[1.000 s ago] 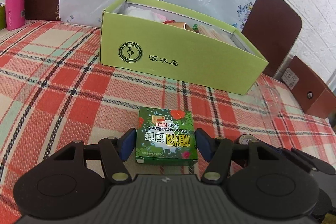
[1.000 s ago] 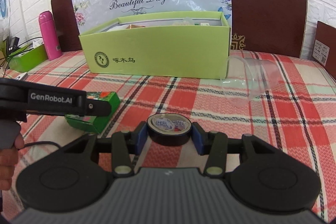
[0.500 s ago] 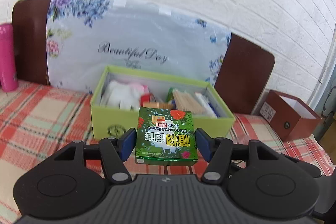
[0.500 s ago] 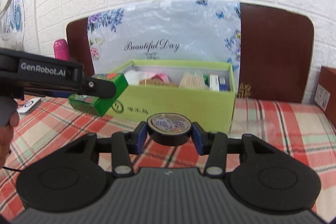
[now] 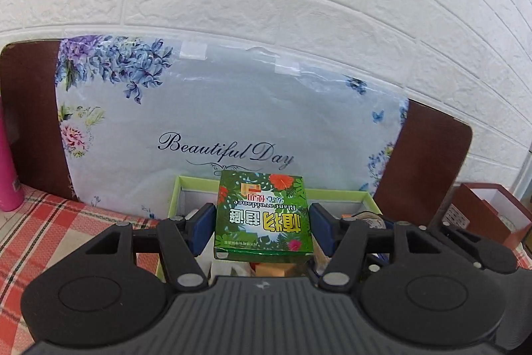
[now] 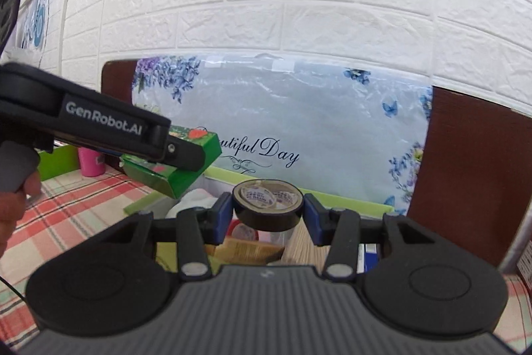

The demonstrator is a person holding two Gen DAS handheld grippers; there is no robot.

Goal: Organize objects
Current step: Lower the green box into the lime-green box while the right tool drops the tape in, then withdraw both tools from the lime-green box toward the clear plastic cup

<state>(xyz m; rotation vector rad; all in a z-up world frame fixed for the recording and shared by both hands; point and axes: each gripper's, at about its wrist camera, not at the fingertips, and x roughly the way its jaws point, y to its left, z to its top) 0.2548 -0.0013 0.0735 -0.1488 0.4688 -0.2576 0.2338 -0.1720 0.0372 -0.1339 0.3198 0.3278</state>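
Note:
My left gripper (image 5: 262,225) is shut on a small green box with a leaf print (image 5: 264,215) and holds it in the air above the open lime-green storage box (image 5: 335,193). In the right wrist view that same small green box (image 6: 186,168) hangs at the left over the storage box's near left corner (image 6: 139,205). My right gripper (image 6: 267,210) is shut on a black roll of tape (image 6: 267,205), held over the storage box's middle. Inside lie white cloth, wooden sticks and other small items, partly hidden by the grippers.
A floral "Beautiful Day" bag (image 5: 216,122) leans on a brown headboard (image 5: 432,155) behind the box. A pink bottle (image 5: 8,175) stands at the far left on the plaid cloth (image 5: 50,232). A brown open box (image 5: 485,215) sits at the right. A person's hand (image 6: 13,202) grips the left tool.
Both grippers rose from the plaid cloth and moved forward over the storage box, each carrying its object. The small green box and the tape roll left the cloth.

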